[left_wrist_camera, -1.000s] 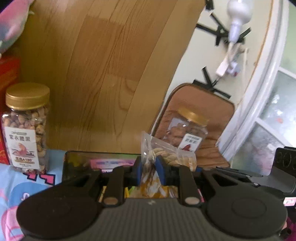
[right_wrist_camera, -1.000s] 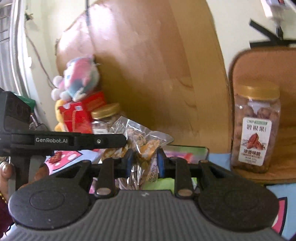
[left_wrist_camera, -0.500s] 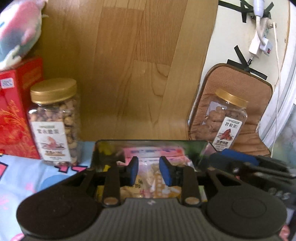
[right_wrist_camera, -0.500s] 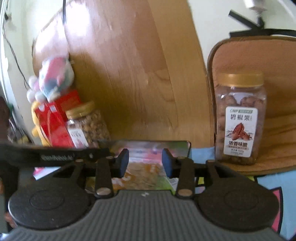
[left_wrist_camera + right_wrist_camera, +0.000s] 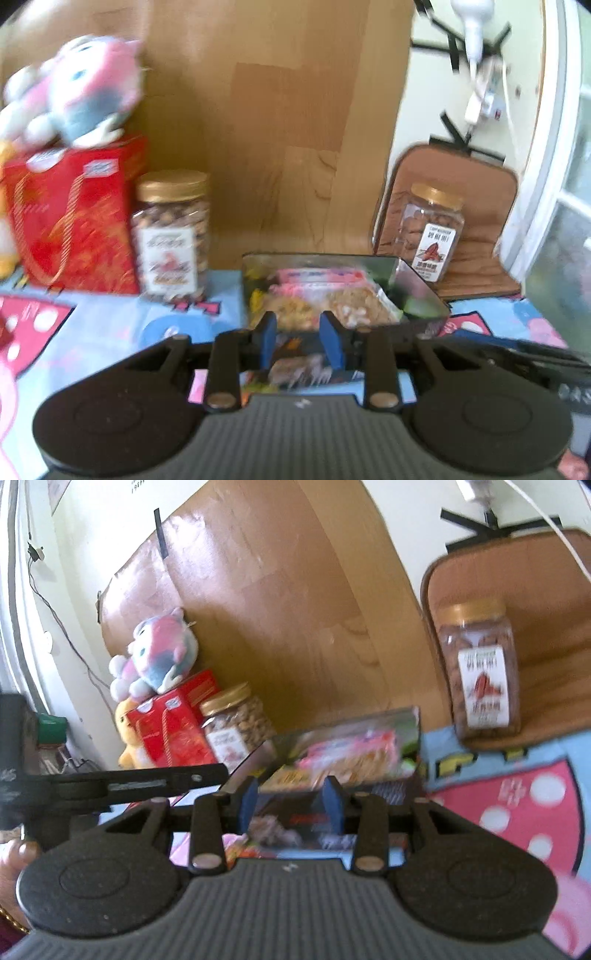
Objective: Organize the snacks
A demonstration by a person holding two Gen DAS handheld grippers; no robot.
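A dark metal tin [image 5: 424, 295] stands on the cartoon-print cloth and holds clear bags of nuts [image 5: 354, 306] and pink snack packs [image 5: 317, 277]. It also shows in the right wrist view [image 5: 417, 720], blurred. My left gripper [image 5: 302, 341] is open and empty, just in front of the tin. My right gripper [image 5: 291, 805] is open and empty, also in front of the tin. The left gripper's body [image 5: 129, 782] reaches across the left of the right wrist view.
A gold-lidded nut jar [image 5: 170, 236] stands left of the tin beside a red gift box [image 5: 74, 214] with a plush toy [image 5: 77, 88] on top. Another nut jar [image 5: 432, 232] stands on a brown cushion [image 5: 476, 266] at the right. A wooden board [image 5: 277, 129] leans behind.
Both grippers held one clear bag of nuts a second ago. They opened, the bag now lies in the tin, and both grippers have drawn back from it.
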